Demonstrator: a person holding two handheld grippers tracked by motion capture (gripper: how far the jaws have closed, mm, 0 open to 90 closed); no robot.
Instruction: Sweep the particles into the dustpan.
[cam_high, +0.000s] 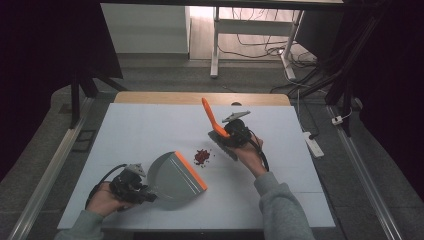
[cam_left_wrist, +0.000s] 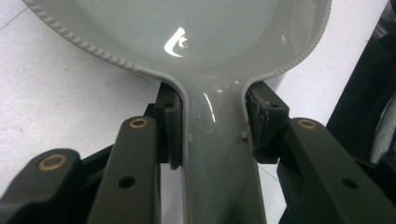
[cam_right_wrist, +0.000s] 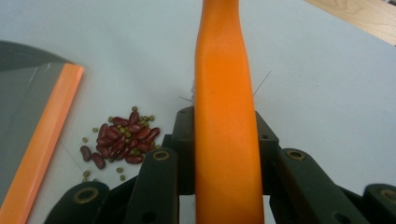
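The left gripper is clamped on the neck of the grey dustpan, its 2 jaws pressing the handle from both sides. The pan lies on the white counter with its orange lip turned toward a small pile of red beans, mixed with a few tiny green ones. The right gripper grasps the orange handle of a brush, and the brush head rests on the counter just beside the pile, on the far side from the pan.

The likely step is to sweep the beans into the pan. The risks are these. A fast stroke can scatter the round beans past the sides of the lip. If the lip does not sit flat, the small green beans can slip under it. The pan can also slide back, because the glossy handle gives the jaws little grip.
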